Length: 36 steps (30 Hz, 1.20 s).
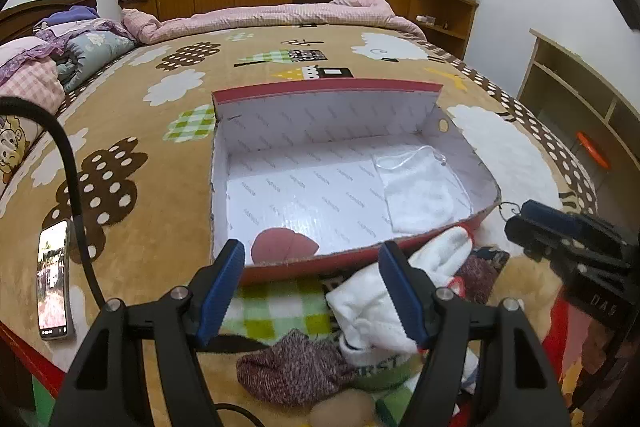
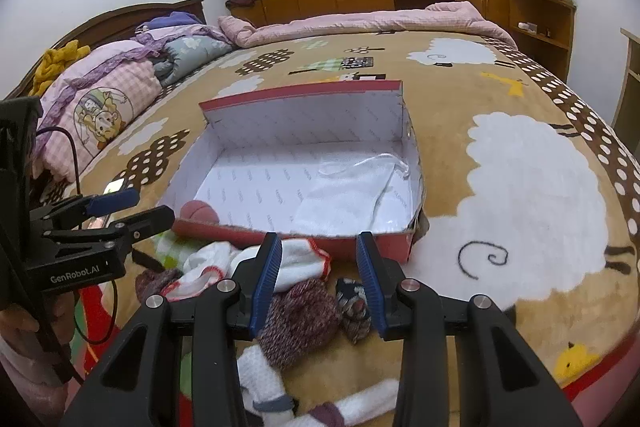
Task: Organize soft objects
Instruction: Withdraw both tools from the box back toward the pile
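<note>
- While both claws hover above the bed, the left gripper (image 1: 312, 291) has its blue pads spread wide with nothing pinched between them; a white sock with red trim (image 1: 376, 303) lies just under its right-hand pad.
- Below that sock sits a maroon knitted sock (image 1: 292, 371), crumpled on the blanket, with a pale fuzzy thing at the lower edge that I cannot make out.
- Over on the other side, the right gripper (image 2: 320, 279) stands partly parted and grips nothing; a second maroon knitted piece (image 2: 300, 315) lies on the blanket beneath the gap, and a small dark patterned sock (image 2: 354, 307) lies near its right pad.
- White socks (image 2: 264, 379) trail nearer the camera, one with a grey band.
- Just beyond the sock pile stands an open red cardboard box (image 1: 320, 263) with a white lining, its lid flap raised at the far side.
- Inside it, a folded white cloth in a clear bag (image 1: 420, 187) lies against the right wall, and a pinkish-red soft item (image 1: 280, 247) rests in the near left corner.
- A phone (image 1: 54, 287) lies well apart on the brown cartoon blanket (image 1: 160, 155), by a black cable.
- Pink bedding (image 1: 256, 17) is heaped along the far edge.
</note>
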### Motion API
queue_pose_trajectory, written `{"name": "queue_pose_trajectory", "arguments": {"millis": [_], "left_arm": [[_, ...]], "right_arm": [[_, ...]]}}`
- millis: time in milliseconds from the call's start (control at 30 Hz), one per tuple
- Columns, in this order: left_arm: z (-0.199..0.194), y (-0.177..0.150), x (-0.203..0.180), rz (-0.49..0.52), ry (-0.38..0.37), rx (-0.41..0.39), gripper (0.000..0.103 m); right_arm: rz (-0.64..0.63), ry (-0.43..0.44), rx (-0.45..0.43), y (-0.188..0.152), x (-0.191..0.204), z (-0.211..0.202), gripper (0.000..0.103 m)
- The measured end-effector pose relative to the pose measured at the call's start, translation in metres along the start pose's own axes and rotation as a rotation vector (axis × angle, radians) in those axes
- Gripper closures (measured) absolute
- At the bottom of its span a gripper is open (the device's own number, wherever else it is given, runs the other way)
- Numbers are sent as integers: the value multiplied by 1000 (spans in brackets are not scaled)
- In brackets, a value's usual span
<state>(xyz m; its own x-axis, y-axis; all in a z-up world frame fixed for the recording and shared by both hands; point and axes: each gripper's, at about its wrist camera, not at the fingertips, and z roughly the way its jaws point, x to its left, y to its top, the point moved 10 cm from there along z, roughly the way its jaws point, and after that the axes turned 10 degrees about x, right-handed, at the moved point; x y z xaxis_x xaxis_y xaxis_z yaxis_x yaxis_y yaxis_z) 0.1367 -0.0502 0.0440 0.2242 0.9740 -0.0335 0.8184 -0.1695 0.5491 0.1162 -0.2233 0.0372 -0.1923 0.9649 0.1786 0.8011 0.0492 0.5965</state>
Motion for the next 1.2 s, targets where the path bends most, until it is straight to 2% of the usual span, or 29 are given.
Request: {"name": "queue_pose_trajectory", "arguments": {"millis": [800, 1200], "left_arm": [[-23, -42, 0, -16, -4, 10, 30], [-18, -76, 5, -42, -32, 64, 30]], "right_arm": [[19, 3, -7, -39, 11, -28, 63], [36, 3, 14, -60, 10, -30, 63]]}}
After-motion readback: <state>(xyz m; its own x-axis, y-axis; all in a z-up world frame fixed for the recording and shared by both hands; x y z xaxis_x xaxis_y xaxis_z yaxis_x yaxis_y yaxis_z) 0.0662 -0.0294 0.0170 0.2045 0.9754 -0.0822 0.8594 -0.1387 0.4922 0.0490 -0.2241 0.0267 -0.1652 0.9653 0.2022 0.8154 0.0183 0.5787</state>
